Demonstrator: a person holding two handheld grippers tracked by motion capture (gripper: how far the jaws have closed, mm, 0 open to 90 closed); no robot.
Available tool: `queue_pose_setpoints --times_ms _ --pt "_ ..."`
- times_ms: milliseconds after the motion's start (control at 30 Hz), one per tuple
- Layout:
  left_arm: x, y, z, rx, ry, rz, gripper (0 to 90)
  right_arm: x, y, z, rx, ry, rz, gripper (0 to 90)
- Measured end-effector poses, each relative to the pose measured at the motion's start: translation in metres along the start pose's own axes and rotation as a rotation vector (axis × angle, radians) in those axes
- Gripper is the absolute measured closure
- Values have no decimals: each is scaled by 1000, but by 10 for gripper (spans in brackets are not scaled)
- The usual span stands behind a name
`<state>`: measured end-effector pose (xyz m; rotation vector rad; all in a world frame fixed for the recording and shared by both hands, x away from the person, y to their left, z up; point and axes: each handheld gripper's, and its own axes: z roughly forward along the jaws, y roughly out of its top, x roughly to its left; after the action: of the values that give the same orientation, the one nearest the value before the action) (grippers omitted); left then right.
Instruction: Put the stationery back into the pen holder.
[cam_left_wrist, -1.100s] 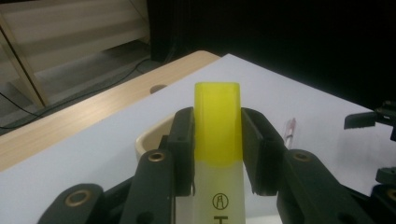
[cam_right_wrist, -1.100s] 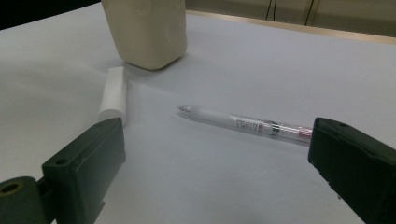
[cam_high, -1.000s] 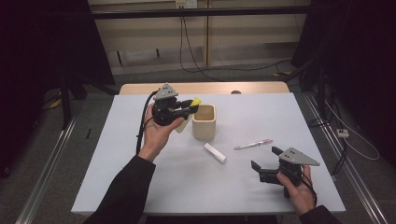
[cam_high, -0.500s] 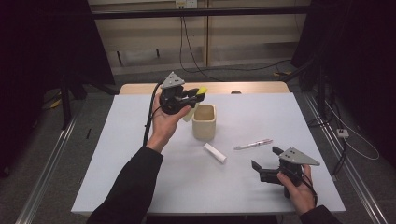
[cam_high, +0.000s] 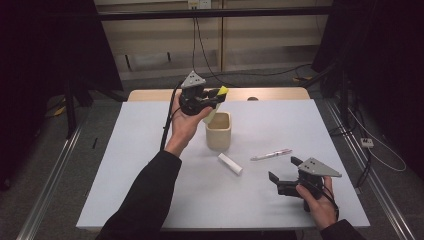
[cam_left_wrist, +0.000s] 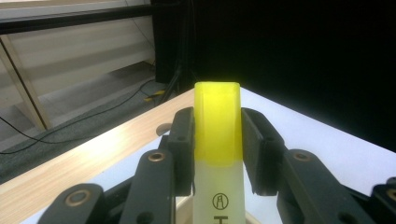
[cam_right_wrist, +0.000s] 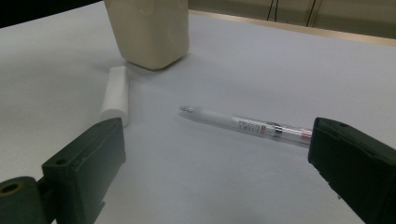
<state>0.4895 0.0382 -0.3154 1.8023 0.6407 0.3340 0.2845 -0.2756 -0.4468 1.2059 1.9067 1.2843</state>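
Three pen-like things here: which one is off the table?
The yellow-capped highlighter. The left gripper clamps it in the air above the beige cup, while the clear pen and the white cylinder lie flat on the table.

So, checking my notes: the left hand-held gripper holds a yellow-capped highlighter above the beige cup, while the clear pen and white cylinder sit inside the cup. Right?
Not quite. The clear pen and white cylinder lie on the white table beside the beige cup, as the high view shows. The left hand-held gripper does hold the yellow-capped highlighter above it.

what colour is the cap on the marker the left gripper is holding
Bright yellow cap on a pale, whitish marker body; it shows best in the left gripper view.
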Motion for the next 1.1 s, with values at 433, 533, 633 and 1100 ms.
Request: queue_pose_setpoints --times_ms 433,533,633,1100 --pt "-2 -1 22 26 3 27 672 0 0 0 -2 4 -1 44" --pt "0 -5 25 34 7 22 672 0 0 0 -5 3 -2 45" --pt "3 -8 27 37 10 11 672 0 0 0 -2 5 0 44" --pt "4 -23 33 52 -3 12 672 1 0 0 -1 4 -1 44"
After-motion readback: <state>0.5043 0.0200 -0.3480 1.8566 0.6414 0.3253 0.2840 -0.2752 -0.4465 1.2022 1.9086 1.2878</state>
